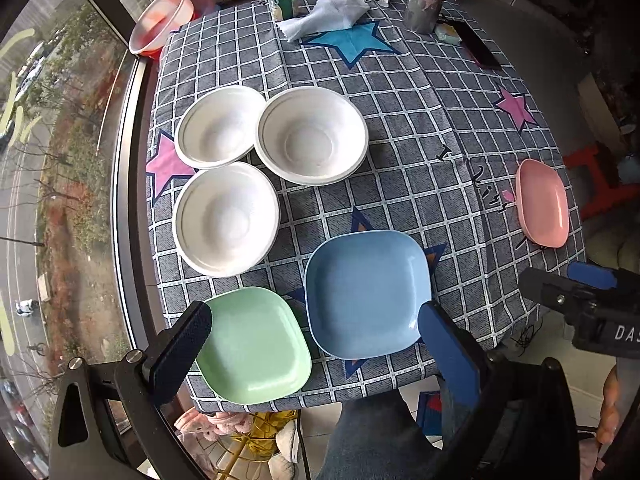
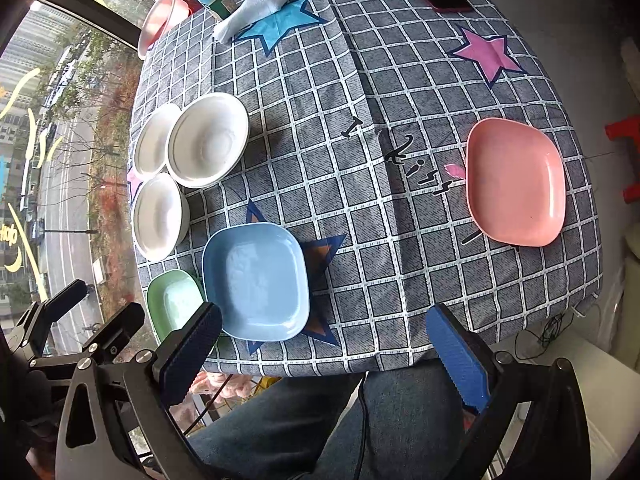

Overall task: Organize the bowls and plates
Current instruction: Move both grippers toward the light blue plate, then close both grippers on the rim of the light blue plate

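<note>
- The left gripper point(image 1: 316, 344) is held wide open and empty above the near edge of the table point(image 1: 460, 120); the green plate point(image 1: 256, 344) and blue plate point(image 1: 368, 292) lie just beyond its fingers.
- The right gripper point(image 2: 324, 344) is likewise spread wide with nothing gripped, the blue plate point(image 2: 256, 280) near its left finger.
- Three white bowls point(image 1: 228, 216) are clustered at the left, rims touching or overlapping; the pink plate point(image 2: 516, 180) sits well apart at the right.
- Stacking has probably not begun.
- A plate is best pinched at its raised rim, lifted level, and lowered squarely onto its neighbour.
</note>
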`<state>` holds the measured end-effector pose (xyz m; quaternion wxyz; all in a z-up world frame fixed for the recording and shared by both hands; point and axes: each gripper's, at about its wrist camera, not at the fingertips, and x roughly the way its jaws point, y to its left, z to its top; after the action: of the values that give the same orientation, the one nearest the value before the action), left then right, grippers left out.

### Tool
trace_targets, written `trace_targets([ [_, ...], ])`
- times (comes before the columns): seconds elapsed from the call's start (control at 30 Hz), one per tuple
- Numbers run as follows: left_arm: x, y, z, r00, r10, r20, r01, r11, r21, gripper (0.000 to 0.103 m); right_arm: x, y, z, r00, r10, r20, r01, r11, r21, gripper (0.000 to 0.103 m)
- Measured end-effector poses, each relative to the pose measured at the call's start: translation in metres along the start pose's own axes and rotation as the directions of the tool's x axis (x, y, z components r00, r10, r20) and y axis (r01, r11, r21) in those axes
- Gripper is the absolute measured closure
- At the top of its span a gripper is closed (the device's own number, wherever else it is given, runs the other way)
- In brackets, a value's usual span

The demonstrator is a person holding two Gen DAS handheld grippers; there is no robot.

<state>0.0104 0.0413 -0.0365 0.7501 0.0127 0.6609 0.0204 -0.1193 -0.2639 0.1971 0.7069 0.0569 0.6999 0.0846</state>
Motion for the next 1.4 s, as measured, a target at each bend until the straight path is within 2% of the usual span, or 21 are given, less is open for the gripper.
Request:
trace_targets([
  [0.17, 0.041, 0.018, -0.014, 0.992, 0.037, -0.12, -0.045, 0.997, -0.063, 0.0, 0.05, 0.005, 0.005, 0.992, -0.108, -0.07, 0.104, 0.993, -0.061, 0.0],
  [0.37, 0.068, 0.021, -0.029, 0.985, 0.025, -0.174, -0.044, 0.993, -0.107, 0.0, 0.116, 0.018, 0.001, 0.967, -0.182, -0.177, 0.153, 0.974, -0.164, 0.0],
  [0.57, 0.084, 0.021, -0.036, 0.976, 0.021, -0.218, -0.05, 0.99, -0.129, 0.0, 0.163, 0.028, 0.001, 0.954, -0.223, -0.201, 0.179, 0.96, -0.215, 0.0],
  [0.67, 0.09, 0.014, -0.036, 0.974, 0.039, -0.225, -0.063, 0.993, -0.104, 0.0, 0.179, 0.033, -0.001, 0.938, -0.296, -0.178, 0.238, 0.928, -0.288, 0.0],
  [0.73, 0.094, 0.008, -0.034, 0.972, 0.031, -0.234, -0.055, 0.994, -0.098, 0.0, 0.179, 0.029, 0.0, 0.945, -0.286, -0.159, 0.23, 0.926, -0.301, 0.0],
  [0.87, 0.107, -0.007, -0.028, 0.971, 0.011, -0.24, -0.031, 0.997, -0.077, 0.0, 0.17, 0.0, 0.002, 0.938, -0.324, -0.125, 0.282, 0.92, -0.272, 0.0],
  [1.07, 0.124, -0.041, -0.015, 0.971, -0.026, -0.239, 0.021, 1.0, -0.021, 0.0, 0.157, -0.074, 0.002, 0.925, -0.341, -0.168, 0.321, 0.937, -0.136, 0.0],
  [1.2, 0.138, -0.062, -0.012, 0.971, -0.034, -0.238, 0.034, 0.999, -0.005, 0.0, 0.159, -0.108, -0.002, 0.944, -0.257, -0.208, 0.248, 0.966, -0.066, 0.0],
  [1.3, 0.15, -0.07, -0.017, 0.969, -0.034, -0.243, 0.03, 0.999, -0.02, 0.0, 0.153, -0.116, 0.0, 0.958, -0.218, -0.188, 0.202, 0.974, -0.099, 0.0],
  [1.4, 0.165, -0.071, -0.023, 0.966, -0.024, -0.258, 0.013, 0.999, -0.043, 0.0, 0.155, -0.108, 0.005, 0.963, -0.201, -0.178, 0.175, 0.973, -0.151, 0.0],
])
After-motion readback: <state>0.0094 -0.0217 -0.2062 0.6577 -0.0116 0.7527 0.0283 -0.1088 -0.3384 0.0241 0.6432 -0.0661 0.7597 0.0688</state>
